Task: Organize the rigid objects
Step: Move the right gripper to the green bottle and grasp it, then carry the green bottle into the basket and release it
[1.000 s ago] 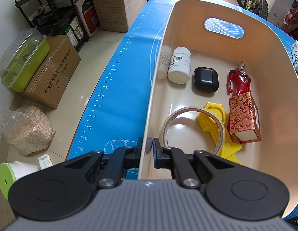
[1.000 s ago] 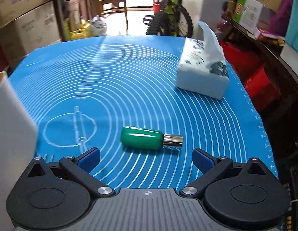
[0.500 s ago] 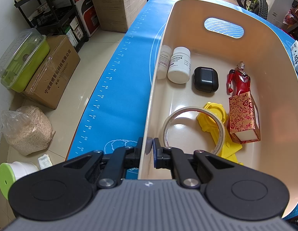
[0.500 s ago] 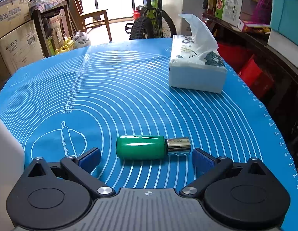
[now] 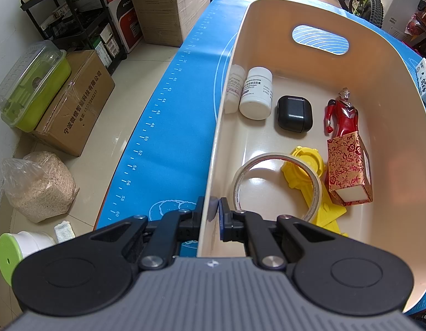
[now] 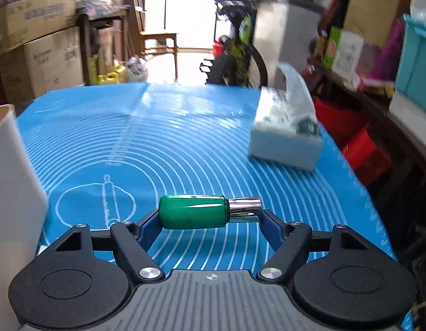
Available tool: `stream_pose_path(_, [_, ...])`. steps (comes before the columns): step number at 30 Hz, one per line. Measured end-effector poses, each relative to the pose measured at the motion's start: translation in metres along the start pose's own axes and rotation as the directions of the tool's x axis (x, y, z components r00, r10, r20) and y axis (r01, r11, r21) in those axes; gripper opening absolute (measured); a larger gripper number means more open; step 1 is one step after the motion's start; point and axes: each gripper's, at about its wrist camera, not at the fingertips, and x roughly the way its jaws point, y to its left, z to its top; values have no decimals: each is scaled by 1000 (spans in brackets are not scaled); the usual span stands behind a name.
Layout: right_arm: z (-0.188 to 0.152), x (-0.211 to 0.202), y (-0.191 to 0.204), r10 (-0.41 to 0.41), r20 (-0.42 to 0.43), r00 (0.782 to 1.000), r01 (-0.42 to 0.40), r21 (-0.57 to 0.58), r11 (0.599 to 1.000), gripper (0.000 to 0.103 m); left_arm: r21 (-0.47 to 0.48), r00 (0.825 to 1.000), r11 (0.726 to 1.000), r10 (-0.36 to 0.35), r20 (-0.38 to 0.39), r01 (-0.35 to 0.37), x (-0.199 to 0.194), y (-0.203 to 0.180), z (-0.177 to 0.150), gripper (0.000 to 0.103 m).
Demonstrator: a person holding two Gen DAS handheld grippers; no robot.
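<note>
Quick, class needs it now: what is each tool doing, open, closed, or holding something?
Left tool: closed on the wall of the beige bin.
Right tool: just been closing, pads now against both ends of the green bottle.

Open mat (image 6: 185,143) — tissue box (image 6: 284,143) perhaps aside

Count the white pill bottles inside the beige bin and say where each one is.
2. One white pill bottle lies at the bin's far left; a slimmer one lies against the left wall beside it. None seem hidden.

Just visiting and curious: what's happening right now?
Left gripper clamped on bin wall. Right gripper closing on green bottle, lengthwise. Nothing blocking.
</note>
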Motion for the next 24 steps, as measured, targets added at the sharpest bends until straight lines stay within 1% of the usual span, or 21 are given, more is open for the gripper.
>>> stream_pose_path(2, [1,-10,2,16,19,1000,-16,-18,1000,78,0,1000,1000,0,0,0,0,1,0,11])
stream_pose_path(5, [6,-29,3,67,49,997,-65,-24,998,78,1,1000,1000,0,0,0,0,0,0,11])
stream_pose_path(10, [21,-66,11,153,116,981,-147,-56,988,78,0,1000,1000,0,0,0,0,0,0,11])
stream_pose_path(14, [35,-94,26,232,165,959,-221,-84,972,78,1,1000,1000,0,0,0,0,0,0,11])
stream_pose_path(17, [42,-113,43,297,184,937,-278,-120,953,78,1,1000,1000,0,0,0,0,1,0,11])
stream_pose_path(20, [46,-128,61,356,184,916,-327,-169,930,78,1,1000,1000,0,0,0,0,0,0,11])
stream_pose_path(24, [44,-140,91,413,148,899,-370,-250,895,78,1,1000,1000,-1,0,1,0,0,0,11])
